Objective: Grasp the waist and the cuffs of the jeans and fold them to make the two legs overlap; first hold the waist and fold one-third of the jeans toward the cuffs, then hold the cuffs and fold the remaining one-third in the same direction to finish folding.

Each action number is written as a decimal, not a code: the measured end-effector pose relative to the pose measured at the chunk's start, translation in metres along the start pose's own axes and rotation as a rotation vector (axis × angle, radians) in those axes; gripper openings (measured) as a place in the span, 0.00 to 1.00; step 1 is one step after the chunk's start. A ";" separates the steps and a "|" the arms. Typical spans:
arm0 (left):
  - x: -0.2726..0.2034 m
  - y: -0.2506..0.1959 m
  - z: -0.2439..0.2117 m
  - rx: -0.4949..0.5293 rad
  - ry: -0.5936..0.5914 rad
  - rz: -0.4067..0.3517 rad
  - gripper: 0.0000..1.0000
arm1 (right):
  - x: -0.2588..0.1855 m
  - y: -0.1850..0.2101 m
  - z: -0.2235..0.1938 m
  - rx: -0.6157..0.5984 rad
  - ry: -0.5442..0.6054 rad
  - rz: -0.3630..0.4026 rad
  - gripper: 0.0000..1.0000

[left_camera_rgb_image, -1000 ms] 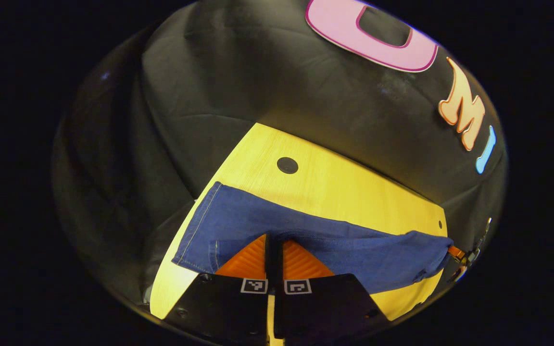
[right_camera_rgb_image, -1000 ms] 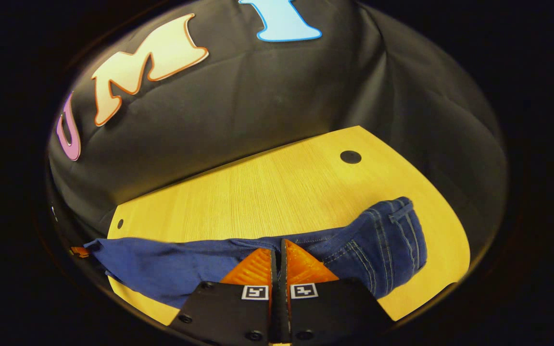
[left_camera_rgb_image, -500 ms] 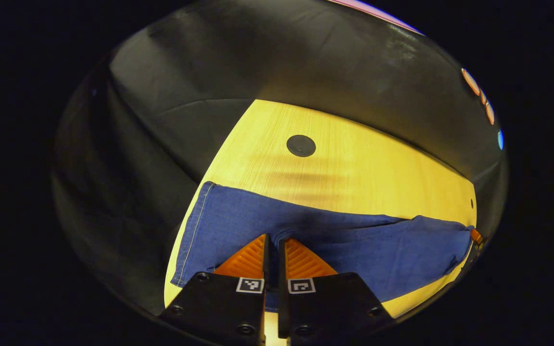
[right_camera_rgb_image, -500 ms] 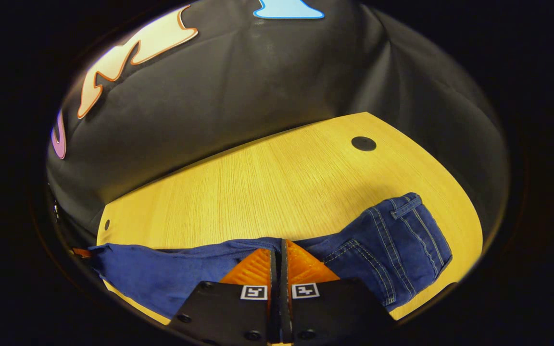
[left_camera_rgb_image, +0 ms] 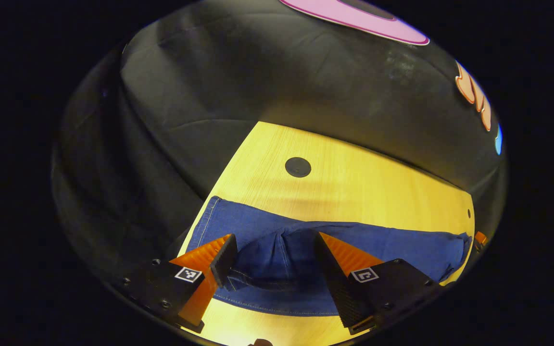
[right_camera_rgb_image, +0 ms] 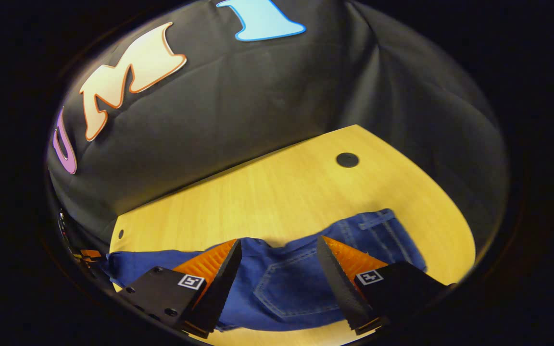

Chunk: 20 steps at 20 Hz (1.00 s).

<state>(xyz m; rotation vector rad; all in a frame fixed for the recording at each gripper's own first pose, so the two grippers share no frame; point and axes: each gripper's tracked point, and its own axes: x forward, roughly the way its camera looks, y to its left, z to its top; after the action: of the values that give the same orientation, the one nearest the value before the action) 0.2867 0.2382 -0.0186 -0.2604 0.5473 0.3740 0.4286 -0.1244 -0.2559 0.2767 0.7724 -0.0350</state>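
Now both grippers have let go. Half a second ago the left gripper (left_camera_rgb_image: 272, 242) had its fingers pinched together on the cloth, and the right gripper (right_camera_rgb_image: 277, 250) did too. In this moment each one stands with its fingers wide apart, and nothing is held between them.

The jeans (left_camera_rgb_image: 306, 250) lie on the yellow table (left_camera_rgb_image: 354, 182), close to its near edge. In the left gripper view the blue cloth runs in a long band from the cuff end at the left to the far right, and a soft bump of cloth sits between the open fingers — it looks like the spot that was pinched. A stitched hem shows along the near side. In the right gripper view the waist end with its back pocket (right_camera_rgb_image: 286, 283) lies flat between the fingers, and the leg stretches off to the left.

What does that mean for the job? It looks like the first fold is laid down, so the two legs probably rest one on top of the other — though the layers cannot be counted from here. The folds by thirds seem not yet done, since the jeans are at full length. The next move likely calls for a fresh hold on the waist.
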 end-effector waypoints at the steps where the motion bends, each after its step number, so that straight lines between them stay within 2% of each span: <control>1: -0.005 -0.001 -0.001 0.003 -0.001 -0.006 0.96 | -0.008 -0.014 0.000 0.024 0.001 -0.014 0.98; 4: -0.026 -0.012 -0.008 0.023 -0.018 -0.015 0.96 | -0.026 -0.066 -0.007 0.124 0.003 -0.058 0.98; 6: -0.035 -0.023 -0.009 0.025 -0.039 -0.022 0.96 | -0.034 -0.100 -0.019 0.140 0.017 -0.102 0.95; 7: -0.040 -0.031 -0.012 0.021 -0.047 -0.032 0.96 | -0.036 -0.116 -0.025 0.143 0.029 -0.120 0.98; 10: -0.051 -0.056 -0.025 0.024 -0.056 -0.044 0.96 | -0.033 -0.154 -0.035 0.158 0.061 -0.160 0.98; 13: -0.060 -0.073 -0.038 0.034 -0.050 -0.044 0.96 | -0.021 -0.171 -0.043 0.151 0.088 -0.160 0.98; 17: -0.068 -0.091 -0.046 0.023 -0.066 -0.036 0.96 | -0.006 -0.174 -0.060 0.129 0.143 -0.136 0.98; 19: -0.073 -0.096 -0.047 0.007 -0.076 -0.026 0.96 | -0.003 -0.174 -0.059 0.092 0.127 -0.131 0.99; 20: -0.075 -0.099 -0.049 -0.005 -0.074 -0.027 0.96 | -0.003 -0.173 -0.063 0.068 0.134 -0.131 0.94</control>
<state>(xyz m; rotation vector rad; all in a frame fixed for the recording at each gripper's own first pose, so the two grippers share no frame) 0.2459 0.1117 -0.0042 -0.2577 0.4703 0.3579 0.3607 -0.2746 -0.3374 0.2945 0.9231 -0.1678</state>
